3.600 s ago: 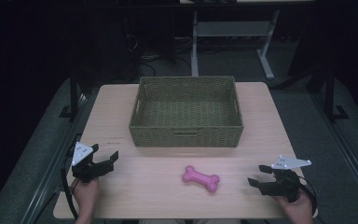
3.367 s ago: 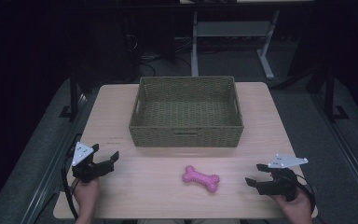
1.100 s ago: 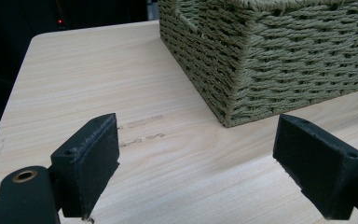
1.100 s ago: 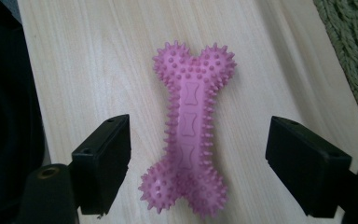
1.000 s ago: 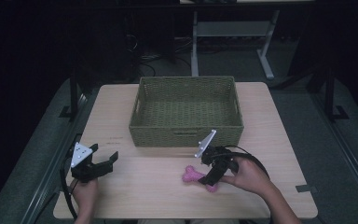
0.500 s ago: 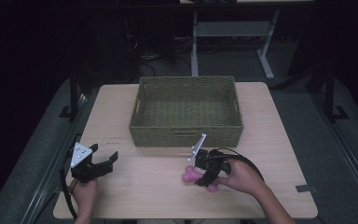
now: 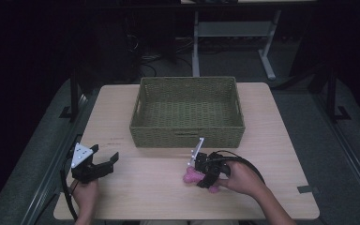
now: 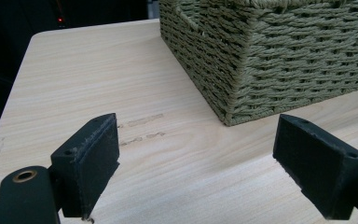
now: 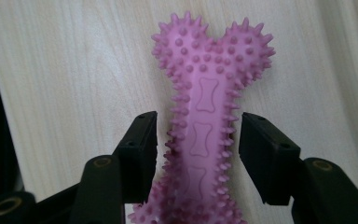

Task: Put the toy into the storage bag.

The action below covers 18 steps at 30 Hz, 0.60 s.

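Lower centre of the high view: right hand (image 7: 243, 180) reaching in from the bottom edge, forearm slanting up and left, right gripper (image 7: 201, 174) tipped down over the pink bone toy (image 7: 190, 176) on the table (image 7: 136, 183). In the right gripper view, jaws straddling the toy's spiked shaft, just been closing, narrow now, a sliver of gap on the right side, the left pad at the spikes; whether either pad presses yet cannot be told. Toy lying flat on the wood, just below the front wall of the basket (image 7: 187, 136), knobbed end toward the top of the right gripper view. Lower left of the high view: left hand (image 7: 85, 192) low at the table edge, left gripper (image 7: 107, 160) level, pointing right, jaws wide with bare wood between them. Counted: one toy, one woven basket, two grippers, two hands. No readable writing; small bone outlines embossed along the toy's shaft (image 9: 204, 126), faint scuff marks (image 8: 142, 128) on the wood.
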### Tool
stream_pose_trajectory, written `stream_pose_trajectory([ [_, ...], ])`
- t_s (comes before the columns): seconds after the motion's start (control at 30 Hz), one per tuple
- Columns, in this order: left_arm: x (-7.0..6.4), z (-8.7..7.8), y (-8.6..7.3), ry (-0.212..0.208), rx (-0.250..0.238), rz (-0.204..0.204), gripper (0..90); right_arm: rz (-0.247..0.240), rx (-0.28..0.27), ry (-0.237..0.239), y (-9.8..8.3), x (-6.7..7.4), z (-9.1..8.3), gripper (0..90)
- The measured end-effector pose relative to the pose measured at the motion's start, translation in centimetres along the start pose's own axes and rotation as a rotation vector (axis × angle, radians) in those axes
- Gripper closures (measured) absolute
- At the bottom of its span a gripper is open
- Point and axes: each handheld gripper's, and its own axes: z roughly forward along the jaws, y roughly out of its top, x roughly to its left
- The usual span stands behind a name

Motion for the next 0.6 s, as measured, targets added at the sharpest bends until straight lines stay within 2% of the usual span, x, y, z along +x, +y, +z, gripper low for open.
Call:
stream_pose_trajectory([
  [0.13, 0.0, 0.0, 0.0, -0.001, -0.001, 0.004, 13.8, -0.010, 0.022, -0.013, 0.1, 0.1, 0.4, 51.3],
  [0.43, 0.0, -0.1, 0.0, 0.001, -0.001, 0.007, 13.8, -0.034, 0.012, -0.012, -0.1, 0.0, 0.1, 58.0],
  [0.6, 0.1, -0.1, 0.0, 0.000, 0.000, 0.000, 13.9, -0.022, -0.038, 0.021, -0.5, -0.8, -0.9, 58.1],
])
